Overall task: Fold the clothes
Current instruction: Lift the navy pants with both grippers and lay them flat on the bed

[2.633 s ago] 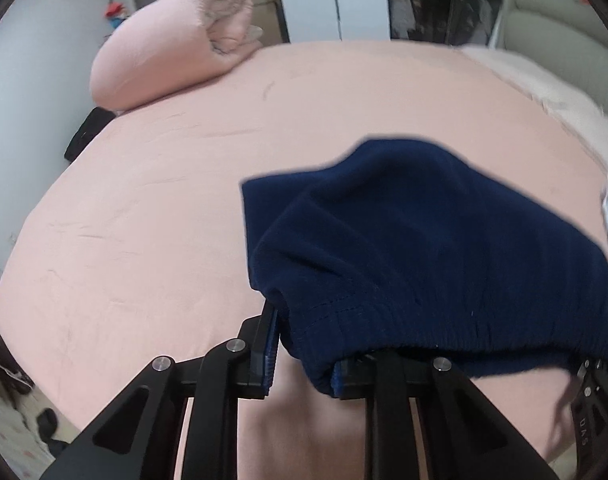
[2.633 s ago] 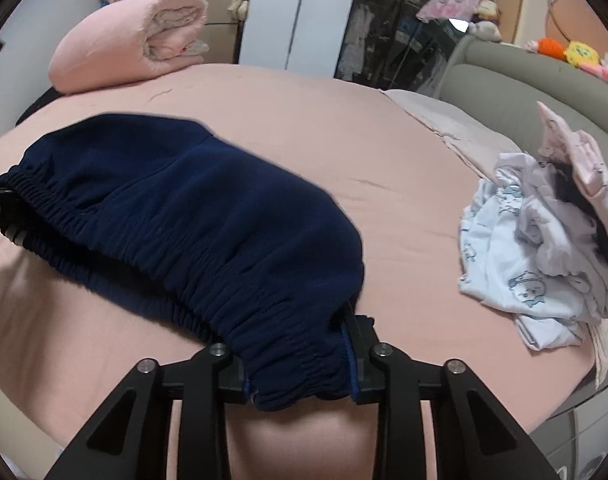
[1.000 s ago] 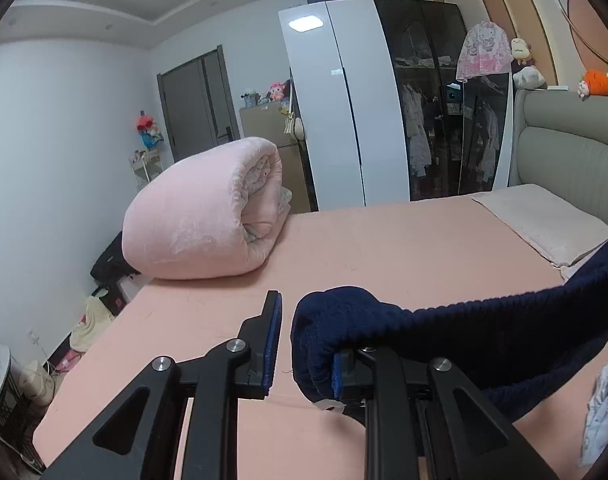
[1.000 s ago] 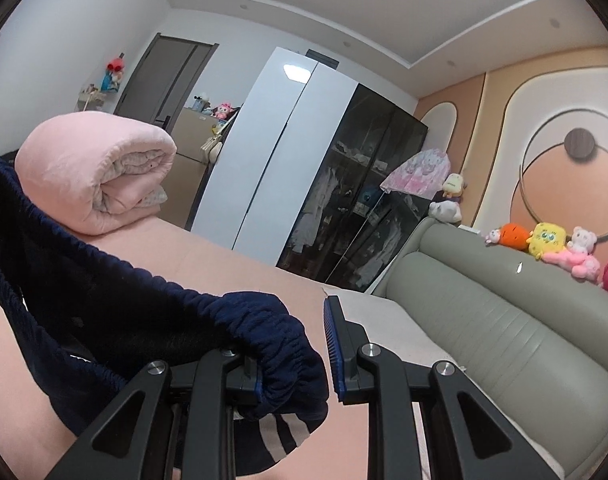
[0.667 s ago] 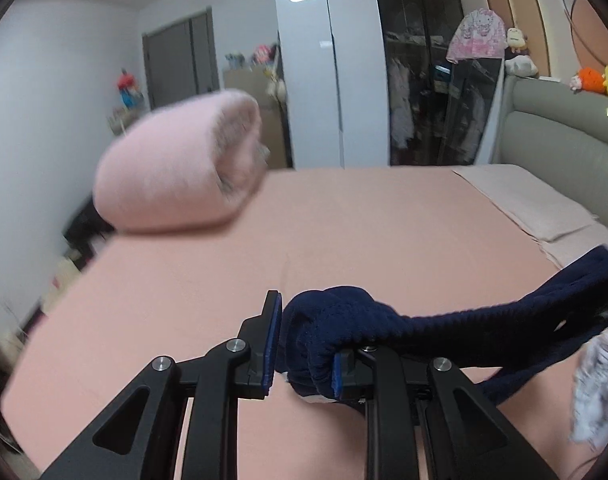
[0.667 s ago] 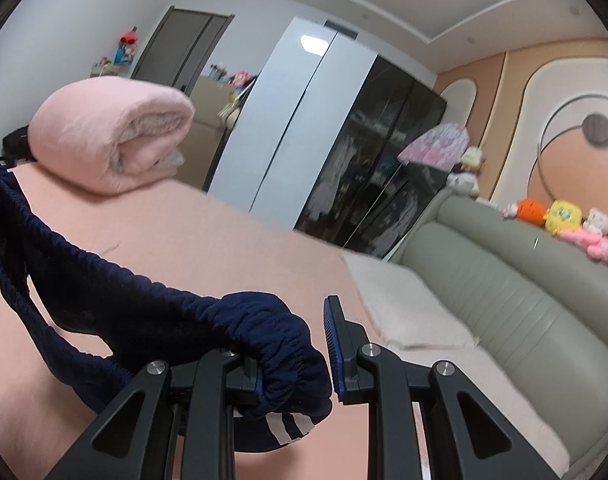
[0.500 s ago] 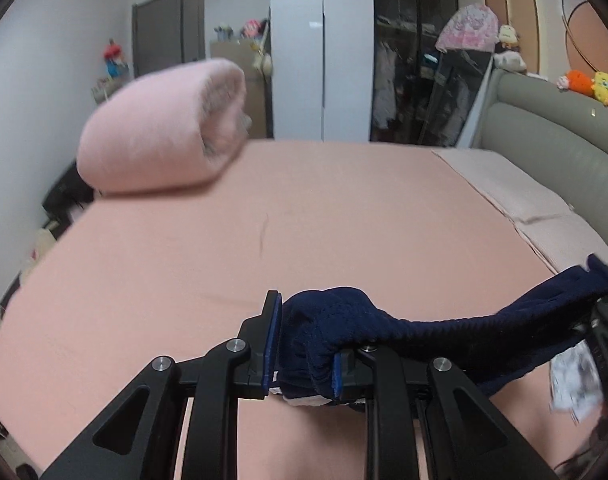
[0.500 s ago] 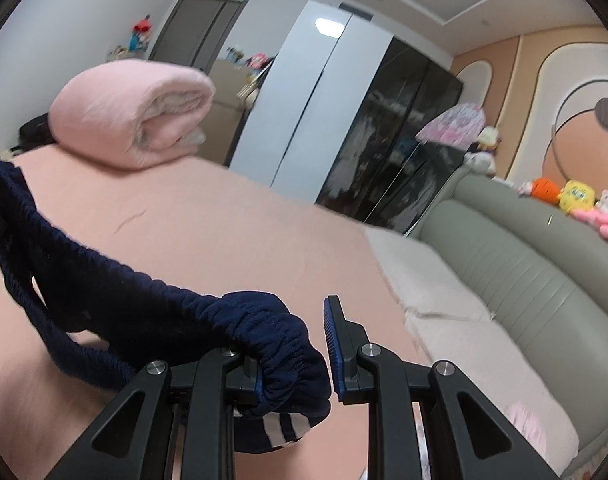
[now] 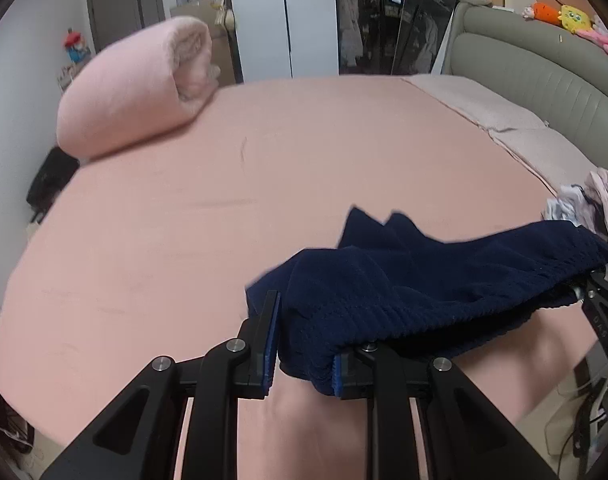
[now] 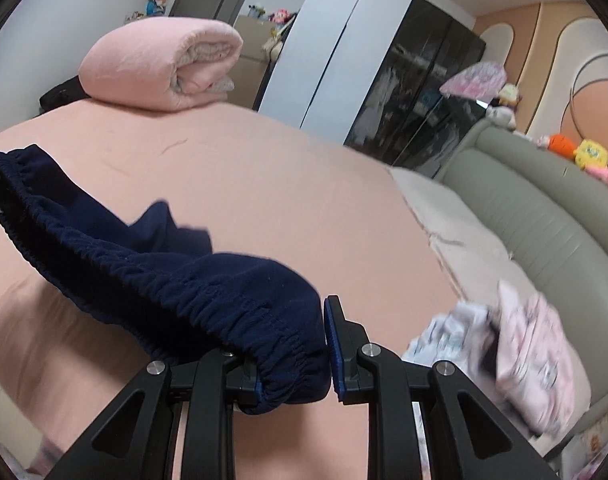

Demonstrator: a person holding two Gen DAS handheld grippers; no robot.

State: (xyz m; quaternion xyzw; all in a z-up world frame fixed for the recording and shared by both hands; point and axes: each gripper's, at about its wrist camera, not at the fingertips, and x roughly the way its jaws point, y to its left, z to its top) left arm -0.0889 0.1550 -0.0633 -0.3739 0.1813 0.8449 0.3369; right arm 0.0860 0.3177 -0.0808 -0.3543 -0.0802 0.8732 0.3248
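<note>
Pink bedsheet (image 9: 232,216) fills the frame, rolled pink duvet (image 9: 136,84) at the far corner. Navy shorts (image 9: 404,292) hang stretched just above the bed, waistband pinched at one end by the left gripper (image 9: 304,344) and at the other by the right gripper (image 10: 292,364), both clamped on the elastic. No fold made yet, it looks like: laying flat comes first, and the pile of unfolded clothes (image 10: 516,344) waits. Only the right wrist view shows that pile fully; the left shows both grippers at once.
</note>
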